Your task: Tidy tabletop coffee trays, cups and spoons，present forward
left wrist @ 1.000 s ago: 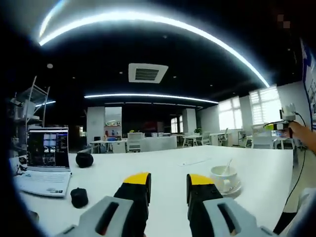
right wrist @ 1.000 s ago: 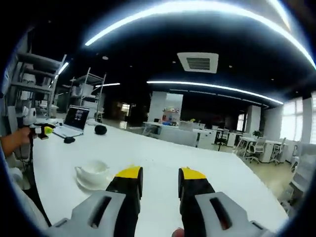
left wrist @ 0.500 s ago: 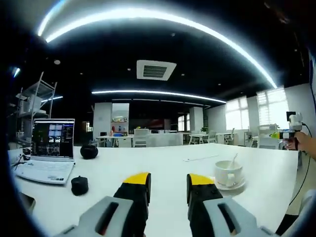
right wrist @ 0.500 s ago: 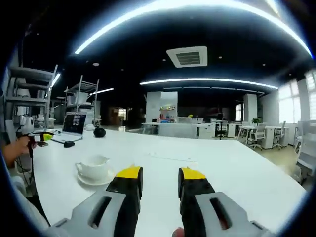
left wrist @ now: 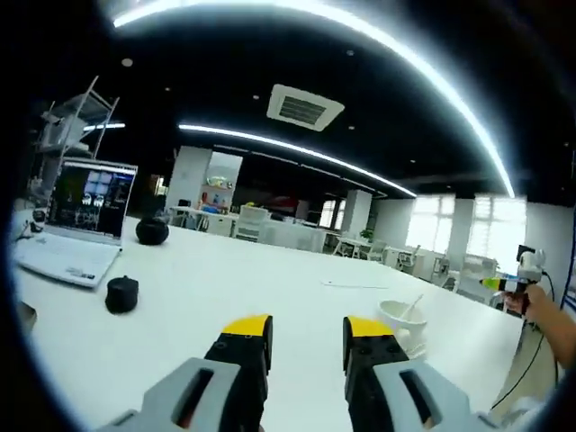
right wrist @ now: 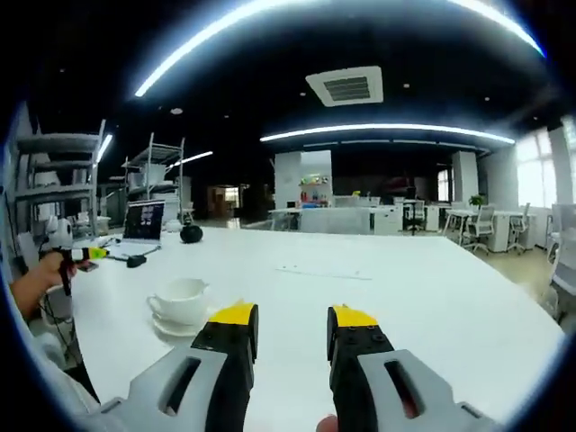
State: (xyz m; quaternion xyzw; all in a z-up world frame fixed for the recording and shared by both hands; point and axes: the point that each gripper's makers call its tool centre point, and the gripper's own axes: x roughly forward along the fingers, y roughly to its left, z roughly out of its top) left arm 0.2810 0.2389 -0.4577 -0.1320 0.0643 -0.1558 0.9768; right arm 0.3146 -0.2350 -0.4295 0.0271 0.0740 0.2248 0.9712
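In the left gripper view the left gripper (left wrist: 307, 346) hangs over the white tabletop (left wrist: 225, 297) with its yellow-tipped fingers (left wrist: 247, 337) apart and nothing between them. The white coffee cup (left wrist: 401, 317) sits on its saucer (left wrist: 419, 343) just right of the fingers, near the tabletop's far right edge; the saucer is partly hidden behind the right finger. A spoon (left wrist: 412, 304) leans out of the cup, its bowl hidden inside. At the far right a hand (left wrist: 531, 301) holds the other gripper, too small to make out its fingers.

To the left stand an open laptop (left wrist: 74, 220), cut off by the view's edge, a small black object (left wrist: 121, 294) and a larger black round object (left wrist: 151, 230); what either is cannot be told. A thin pale strip (left wrist: 355, 285) lies flat mid-table, unclear.

In the right gripper view the right gripper (right wrist: 291, 337) also has its fingers (right wrist: 232, 335) apart and empty. The cup (right wrist: 180, 299) and saucer (right wrist: 176, 326) sit left of them, near the tabletop's near-left edge. Wide bare tabletop (right wrist: 432, 297) stretches ahead and rightward. A hand (right wrist: 40, 279) at the far left holds the other gripper beyond the edge.
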